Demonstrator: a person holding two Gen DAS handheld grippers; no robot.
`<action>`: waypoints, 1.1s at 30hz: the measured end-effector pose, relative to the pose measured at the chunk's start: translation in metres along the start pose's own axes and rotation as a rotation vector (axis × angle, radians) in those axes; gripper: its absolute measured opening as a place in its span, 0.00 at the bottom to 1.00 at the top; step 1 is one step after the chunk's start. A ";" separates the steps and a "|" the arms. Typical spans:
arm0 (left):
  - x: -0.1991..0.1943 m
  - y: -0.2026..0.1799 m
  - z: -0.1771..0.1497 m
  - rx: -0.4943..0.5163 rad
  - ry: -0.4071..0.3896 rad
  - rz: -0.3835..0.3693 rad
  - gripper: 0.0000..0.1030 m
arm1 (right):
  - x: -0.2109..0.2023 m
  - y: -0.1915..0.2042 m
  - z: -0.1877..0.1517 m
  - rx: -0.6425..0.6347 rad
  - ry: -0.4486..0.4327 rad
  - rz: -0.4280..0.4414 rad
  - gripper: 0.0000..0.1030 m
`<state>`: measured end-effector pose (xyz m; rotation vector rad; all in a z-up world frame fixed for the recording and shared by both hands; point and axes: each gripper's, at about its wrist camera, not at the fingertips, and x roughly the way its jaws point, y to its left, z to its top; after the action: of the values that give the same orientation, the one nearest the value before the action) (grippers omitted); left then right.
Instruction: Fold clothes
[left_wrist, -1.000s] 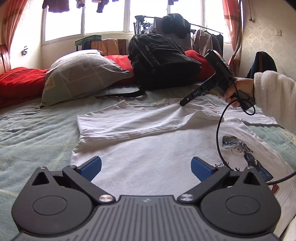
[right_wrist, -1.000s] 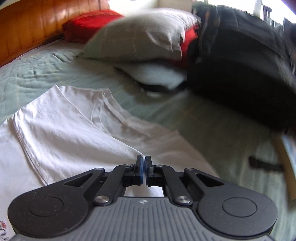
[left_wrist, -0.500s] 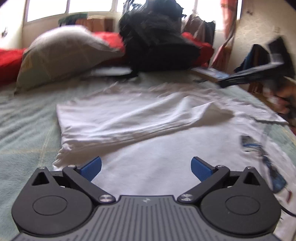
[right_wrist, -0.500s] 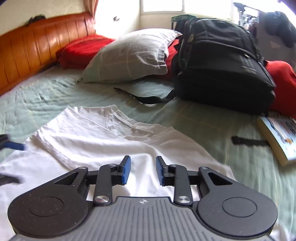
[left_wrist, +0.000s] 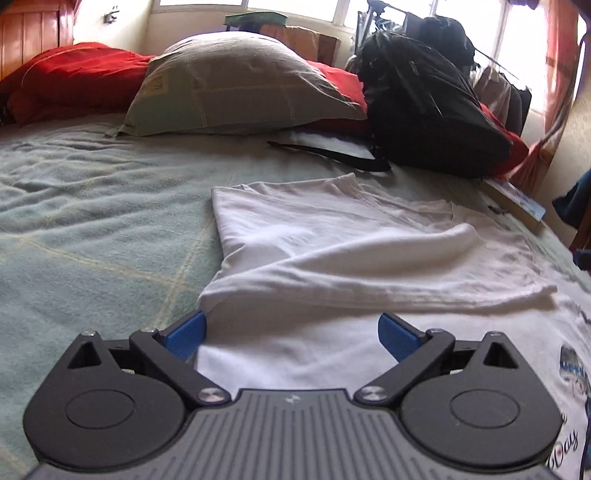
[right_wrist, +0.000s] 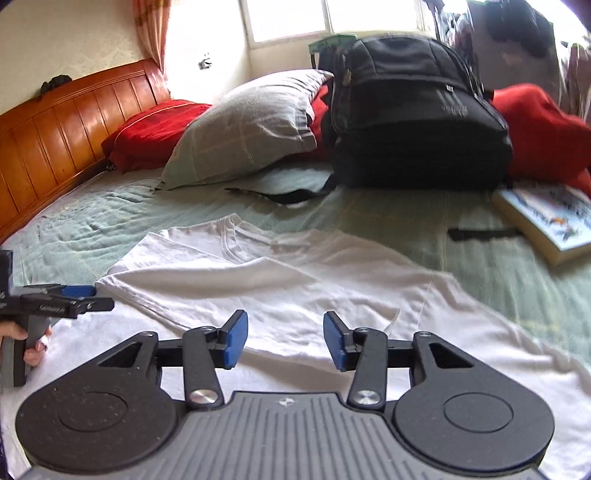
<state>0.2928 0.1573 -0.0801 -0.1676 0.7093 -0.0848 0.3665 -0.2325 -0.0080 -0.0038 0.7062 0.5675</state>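
A white T-shirt (left_wrist: 332, 251) lies spread on the bed with its left side and sleeve folded over onto the body; a printed graphic (left_wrist: 572, 369) shows at its right. It also shows in the right wrist view (right_wrist: 280, 280). My left gripper (left_wrist: 291, 332) is open and empty, low over the shirt's left edge, its left fingertip at the folded hem. It appears from the side in the right wrist view (right_wrist: 77, 295). My right gripper (right_wrist: 284, 338) is open and empty just above the folded sleeve.
The bed has a pale green blanket (left_wrist: 92, 229). A grey pillow (left_wrist: 236, 85), red pillows (left_wrist: 66, 81) and a black backpack (right_wrist: 417, 110) sit at the far side. A book (right_wrist: 550, 221) lies at the right. A wooden headboard (right_wrist: 62, 122) is at left.
My right gripper let go of the sleeve, opened wider and pulled back. My left gripper moved left and down to the shirt's folded left edge, still open.
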 end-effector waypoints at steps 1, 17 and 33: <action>-0.006 -0.001 0.000 0.012 0.005 -0.007 0.97 | 0.002 -0.003 -0.001 0.022 0.008 0.000 0.49; -0.046 -0.045 -0.001 0.226 -0.048 -0.091 0.98 | 0.050 -0.074 -0.040 0.641 0.111 0.066 0.31; -0.096 -0.037 -0.021 0.203 -0.023 -0.024 0.99 | 0.115 0.066 0.105 -0.025 0.114 0.240 0.41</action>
<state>0.2059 0.1315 -0.0272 0.0171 0.6719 -0.1773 0.4691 -0.1000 0.0145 0.0259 0.8166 0.8104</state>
